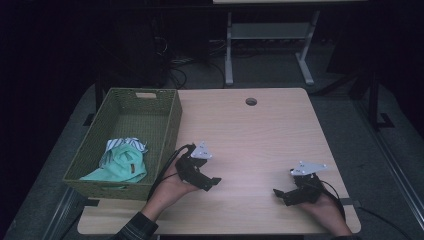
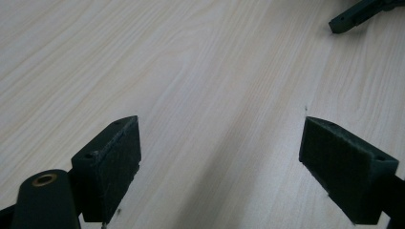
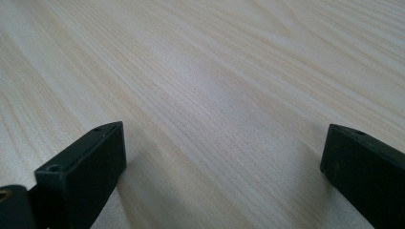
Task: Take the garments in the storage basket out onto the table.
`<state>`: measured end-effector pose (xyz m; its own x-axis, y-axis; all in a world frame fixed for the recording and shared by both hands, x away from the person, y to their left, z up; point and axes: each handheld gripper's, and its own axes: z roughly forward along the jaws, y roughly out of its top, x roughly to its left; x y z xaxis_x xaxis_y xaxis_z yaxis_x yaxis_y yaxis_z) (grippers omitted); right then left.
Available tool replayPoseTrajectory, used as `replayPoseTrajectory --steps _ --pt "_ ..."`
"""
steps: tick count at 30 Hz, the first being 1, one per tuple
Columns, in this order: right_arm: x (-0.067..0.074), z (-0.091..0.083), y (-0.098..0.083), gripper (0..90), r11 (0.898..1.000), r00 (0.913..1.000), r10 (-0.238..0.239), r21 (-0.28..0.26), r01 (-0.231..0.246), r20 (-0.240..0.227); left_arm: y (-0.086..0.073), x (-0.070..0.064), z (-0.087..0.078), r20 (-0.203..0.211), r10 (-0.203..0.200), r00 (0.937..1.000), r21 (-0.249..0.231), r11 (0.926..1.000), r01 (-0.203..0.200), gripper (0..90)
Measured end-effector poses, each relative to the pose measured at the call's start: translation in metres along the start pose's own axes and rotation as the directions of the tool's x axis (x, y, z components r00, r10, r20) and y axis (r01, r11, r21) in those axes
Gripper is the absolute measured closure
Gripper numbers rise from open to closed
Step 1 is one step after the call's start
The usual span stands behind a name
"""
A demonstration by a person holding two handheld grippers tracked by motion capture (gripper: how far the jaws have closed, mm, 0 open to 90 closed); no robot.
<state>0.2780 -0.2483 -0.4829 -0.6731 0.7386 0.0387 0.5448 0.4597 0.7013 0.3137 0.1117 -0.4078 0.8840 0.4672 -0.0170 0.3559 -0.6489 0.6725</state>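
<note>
- Both tongs rest low on the bare counter with nothing between their jaws: the left tongs stand wide, as the left gripper view shows with its pads far apart over plain wood, and the right tongs stand just as wide in the right gripper view.
- The nearest things to handle are the clothes in the green woven basket at the counter's left side: a mint-green garment lies heaped at the near end, with a white striped cloth tucked behind and partly under it. The far half of the basket is bare.
- Likely trouble: the basket's near corner seems to overhang the counter's edge, so a hard pull on the cloth might tip or drag it off.
- The garments overlap; a pinch at the mint one could catch the striped piece too and lift both.
- The left tongs' cable runs right beside the basket wall and may snag on the rim during a reach inside.
- Soft cloth may slip from a shallow bite, so a fold would be the safer place to grip.
</note>
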Motion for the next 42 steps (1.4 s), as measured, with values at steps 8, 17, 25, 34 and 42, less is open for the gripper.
replayPoseTrajectory --steps 8,17,25,34,42 --pt "0.0 0.0 0.0 1.4 1.0 1.0 0.0 -0.001 0.0 0.0 0.005 0.001 -0.006 -0.001 0.008 1.0 -0.004 1.0 -0.008 13.7" --pt "0.0 0.0 0.0 1.4 1.0 1.0 0.0 -0.001 0.0 0.0 0.011 0.002 -0.013 -0.003 0.013 0.9999 -0.013 0.9998 -0.013 13.7" --pt "0.0 0.0 0.0 1.4 1.0 1.0 0.001 0.0 -0.001 0.0 0.016 0.005 -0.021 -0.009 0.016 0.9998 -0.02 0.9997 -0.016 13.7" --pt "0.0 0.0 0.0 1.4 1.0 1.0 -0.001 -0.001 0.001 0.0 0.019 0.01 -0.03 -0.012 0.014 0.9998 -0.026 0.9996 -0.014 13.7" --pt "0.0 0.0 0.0 1.4 1.0 1.0 0.0 0.0 0.0 0.0 0.021 0.018 -0.041 -0.017 0.007 0.9998 -0.034 0.9994 -0.007 13.8"
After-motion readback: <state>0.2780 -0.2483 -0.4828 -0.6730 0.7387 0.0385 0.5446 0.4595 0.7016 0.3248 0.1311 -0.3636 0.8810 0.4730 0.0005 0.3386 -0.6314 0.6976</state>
